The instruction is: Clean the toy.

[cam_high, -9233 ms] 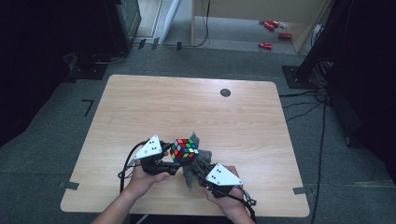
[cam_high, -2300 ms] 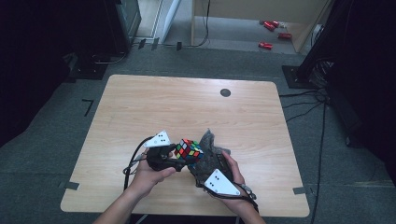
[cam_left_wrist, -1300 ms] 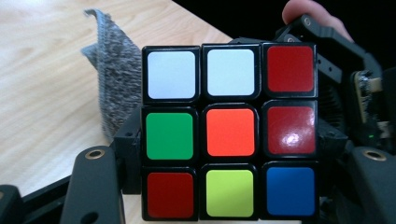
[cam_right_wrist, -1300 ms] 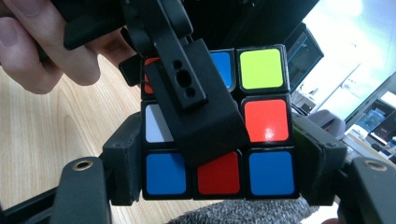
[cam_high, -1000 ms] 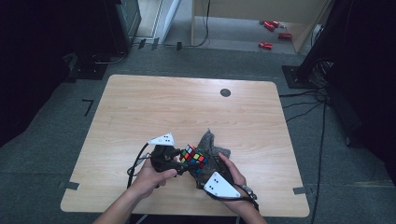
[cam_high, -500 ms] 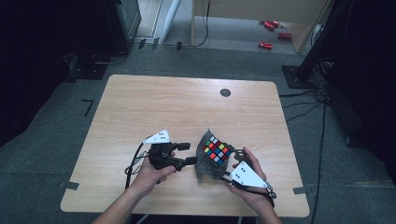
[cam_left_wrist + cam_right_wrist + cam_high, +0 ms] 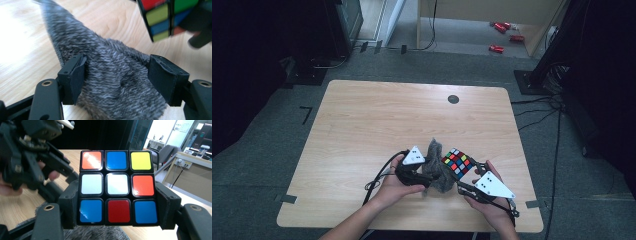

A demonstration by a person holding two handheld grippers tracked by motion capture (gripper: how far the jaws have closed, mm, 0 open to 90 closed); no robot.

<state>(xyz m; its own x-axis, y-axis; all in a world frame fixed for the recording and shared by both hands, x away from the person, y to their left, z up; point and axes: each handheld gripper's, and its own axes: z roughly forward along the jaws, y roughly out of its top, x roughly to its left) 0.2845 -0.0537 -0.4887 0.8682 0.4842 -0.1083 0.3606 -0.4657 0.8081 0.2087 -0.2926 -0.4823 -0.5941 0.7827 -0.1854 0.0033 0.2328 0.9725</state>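
Right gripper view: right tool (image 7: pixel 117 220) pinches the puzzle cube (image 7: pixel 117 187) by its lower row, pads flat on both side faces, cube held up off the bench (image 7: pixel 362 130). In the high view the cube (image 7: pixel 457 164) sits just right of the grey fuzzy cloth (image 7: pixel 434 172), which lies bunched on the bench betw. the two hands. Left tool (image 7: pixel 117 77) straddles the cloth (image 7: pixel 112 82): jaws spread, just been closing a bit, left pad against the fabric, right pad not clearly pressing yet.

Step in hand looks like grabbing the cloth to wipe the cube. To do it well: bite a thick fold near the middle, not a loose tip, w/ both pads fully on fabric. Keep the cube grip steady and square so it won't twist. Lift the cloth clear of the bench before bringing it to the cube face.
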